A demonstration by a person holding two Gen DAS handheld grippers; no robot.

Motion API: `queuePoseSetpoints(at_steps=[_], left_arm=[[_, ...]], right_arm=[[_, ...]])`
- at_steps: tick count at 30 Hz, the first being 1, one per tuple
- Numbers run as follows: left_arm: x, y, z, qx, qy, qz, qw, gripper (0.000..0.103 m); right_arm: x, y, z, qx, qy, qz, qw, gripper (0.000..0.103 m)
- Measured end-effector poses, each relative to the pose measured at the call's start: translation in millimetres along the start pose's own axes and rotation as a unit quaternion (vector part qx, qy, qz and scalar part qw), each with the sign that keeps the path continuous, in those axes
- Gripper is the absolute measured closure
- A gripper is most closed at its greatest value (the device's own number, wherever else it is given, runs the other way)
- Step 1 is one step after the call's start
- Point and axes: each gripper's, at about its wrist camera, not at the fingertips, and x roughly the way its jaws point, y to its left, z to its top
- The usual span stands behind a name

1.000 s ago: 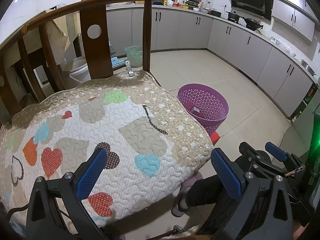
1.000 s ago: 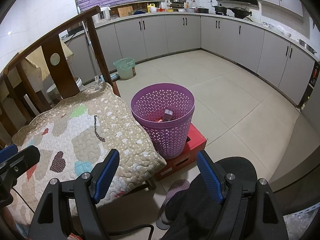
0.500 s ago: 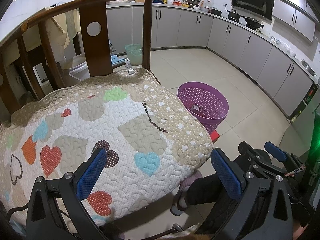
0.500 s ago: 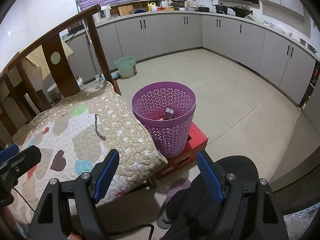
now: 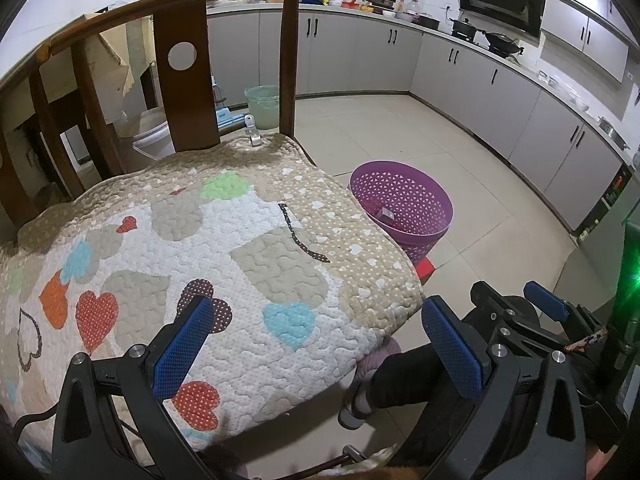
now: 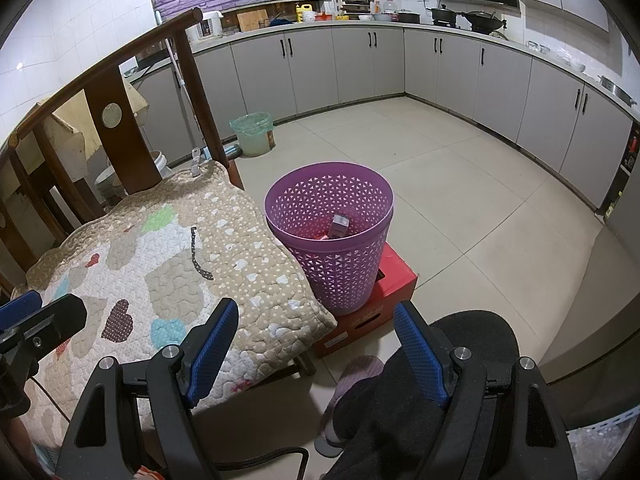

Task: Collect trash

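Observation:
A purple lattice trash basket (image 6: 340,256) (image 5: 420,232) stands on a red box (image 6: 394,284) beside the chair. A small grey carton (image 6: 340,226) (image 5: 386,215) lies inside the basket with some pinkish scraps. My left gripper (image 5: 316,340) hovers open over the front edge of the quilted heart-patterned chair cushion (image 5: 192,256), nothing between its blue pads. My right gripper (image 6: 316,346) is open too, held above the cushion's corner and the floor, short of the basket. Part of the right gripper shows at the lower right of the left wrist view.
A wooden chair back (image 5: 184,80) rises behind the cushion. A person's dark trouser leg (image 6: 404,412) and slippered foot (image 6: 352,372) sit under the right gripper. A green-lined bin (image 6: 252,132) stands by grey kitchen cabinets (image 6: 400,64). Tiled floor (image 6: 460,184) spreads to the right.

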Motion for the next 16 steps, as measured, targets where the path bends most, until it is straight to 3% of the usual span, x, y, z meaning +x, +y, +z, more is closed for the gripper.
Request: queuePoseSetpoints(at_steps=[16], left_arm=[[2.2, 1.9, -0.4, -0.007, 0.007, -0.004, 0.9999, 0.0]], right_arm=[[3.4, -0.2, 0.8, -0.001, 0.006, 0.003, 1.0, 0.019]])
